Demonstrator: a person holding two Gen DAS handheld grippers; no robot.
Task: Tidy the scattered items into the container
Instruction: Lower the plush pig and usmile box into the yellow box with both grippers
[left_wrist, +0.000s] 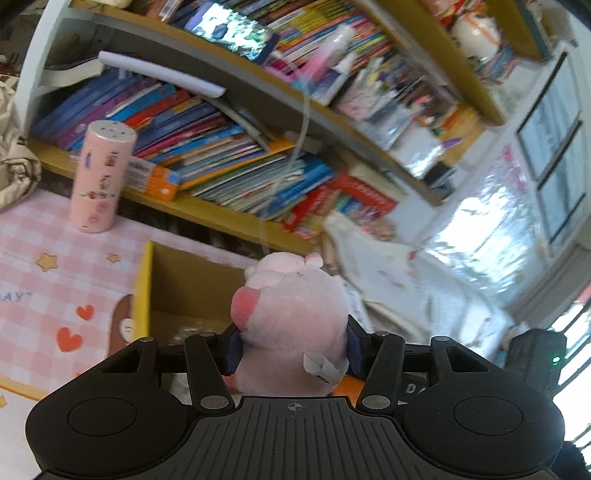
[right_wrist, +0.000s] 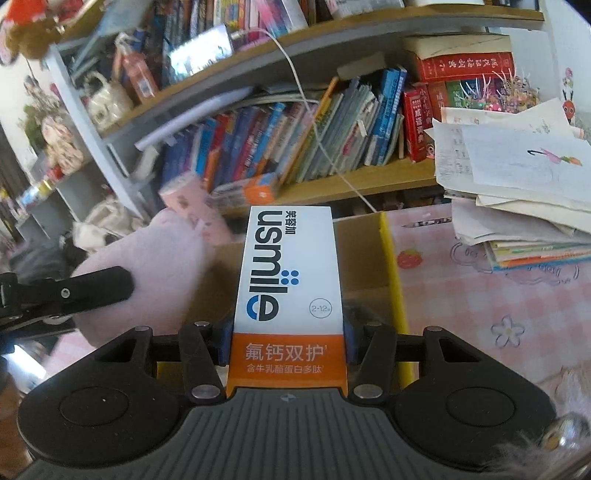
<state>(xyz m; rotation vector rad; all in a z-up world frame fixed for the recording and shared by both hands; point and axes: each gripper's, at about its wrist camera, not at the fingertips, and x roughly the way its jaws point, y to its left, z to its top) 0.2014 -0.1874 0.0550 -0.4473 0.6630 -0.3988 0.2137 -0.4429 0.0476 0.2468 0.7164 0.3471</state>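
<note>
A pink plush toy is clamped by the left gripper and a toothpaste box by the right gripper (both over the cardboard box).

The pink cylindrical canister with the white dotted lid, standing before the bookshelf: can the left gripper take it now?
Probably not yet. The left gripper is already shut on the pink plush toy, so its jaws are full. The pink cylindrical canister stands free on the checked tablecloth, beyond the cardboard box.
</note>
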